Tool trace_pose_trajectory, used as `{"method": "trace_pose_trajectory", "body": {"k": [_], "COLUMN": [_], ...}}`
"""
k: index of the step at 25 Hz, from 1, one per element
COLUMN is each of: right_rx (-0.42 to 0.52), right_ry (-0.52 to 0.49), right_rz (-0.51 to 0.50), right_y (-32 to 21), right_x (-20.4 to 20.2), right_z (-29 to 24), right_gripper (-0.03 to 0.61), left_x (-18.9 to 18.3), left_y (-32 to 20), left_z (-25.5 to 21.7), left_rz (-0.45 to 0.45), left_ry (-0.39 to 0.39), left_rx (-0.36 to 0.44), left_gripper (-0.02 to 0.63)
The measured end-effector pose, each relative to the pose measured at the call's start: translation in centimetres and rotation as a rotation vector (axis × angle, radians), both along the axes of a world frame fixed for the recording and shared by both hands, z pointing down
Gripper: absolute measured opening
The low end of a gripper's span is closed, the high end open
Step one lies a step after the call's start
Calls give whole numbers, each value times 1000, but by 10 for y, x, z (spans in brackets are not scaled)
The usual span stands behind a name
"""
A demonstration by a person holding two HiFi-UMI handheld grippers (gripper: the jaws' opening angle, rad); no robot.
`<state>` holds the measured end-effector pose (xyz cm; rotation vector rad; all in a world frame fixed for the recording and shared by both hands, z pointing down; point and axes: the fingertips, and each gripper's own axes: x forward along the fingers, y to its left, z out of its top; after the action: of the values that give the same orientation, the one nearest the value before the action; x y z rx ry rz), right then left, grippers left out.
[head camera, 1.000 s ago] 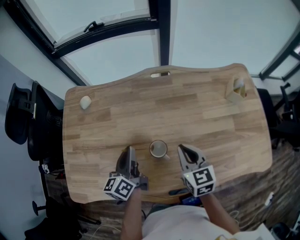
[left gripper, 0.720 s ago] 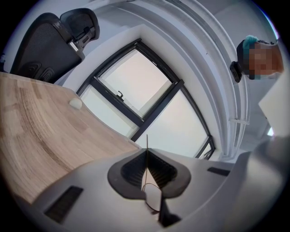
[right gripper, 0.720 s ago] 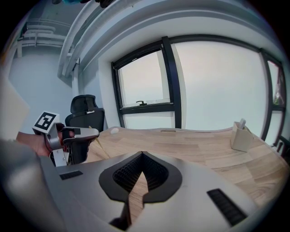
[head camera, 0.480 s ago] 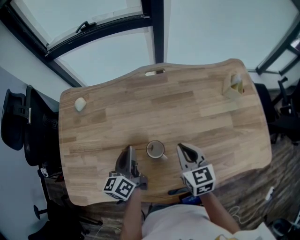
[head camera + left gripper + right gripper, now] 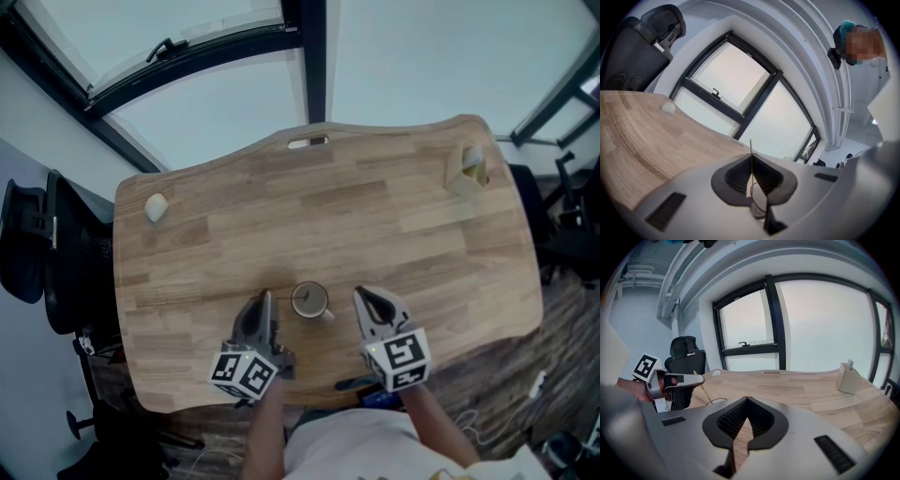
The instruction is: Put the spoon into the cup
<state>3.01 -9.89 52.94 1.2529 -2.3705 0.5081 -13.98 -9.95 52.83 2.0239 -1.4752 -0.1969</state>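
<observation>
A pale cup (image 5: 310,301) stands near the table's front edge, between my two grippers. Left of it, my left gripper (image 5: 265,302) is shut on a thin golden spoon (image 5: 700,384). In the left gripper view the spoon (image 5: 751,154) shows edge-on, sticking out past the fingertips. Seen from the right gripper view, the left gripper (image 5: 696,378) holds the spoon slanted down toward the cup's rim (image 5: 717,401). My right gripper's body hides the spoon's lower end. My right gripper (image 5: 361,298) is right of the cup, shut and holding nothing.
A small white lump (image 5: 156,206) lies at the table's back left. A beige holder (image 5: 466,171) stands at the back right. A black office chair (image 5: 47,253) is off the table's left edge. A person stands to the right in the left gripper view.
My left gripper has edged slightly toward the cup and rolled a little, still gripping the spoon. The right gripper has stayed where it was.
</observation>
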Motion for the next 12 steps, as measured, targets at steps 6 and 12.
{"method": "trace_pose_trajectory", "body": {"k": [6,12], "right_rx": [-7,-28], "right_ry": [0,22], "right_rz": [5,-21], "right_y": [-2,-4], "right_x": [1,1], "right_z": [4,6], "right_gripper": [-3,-3], "left_x": [4,12], "left_y": [-2,-6], "left_z": [4,9], "left_rz": [17,54], "left_ry": [-19,-73], "left_rx": [-11,-20], "left_gripper": [3,3]}}
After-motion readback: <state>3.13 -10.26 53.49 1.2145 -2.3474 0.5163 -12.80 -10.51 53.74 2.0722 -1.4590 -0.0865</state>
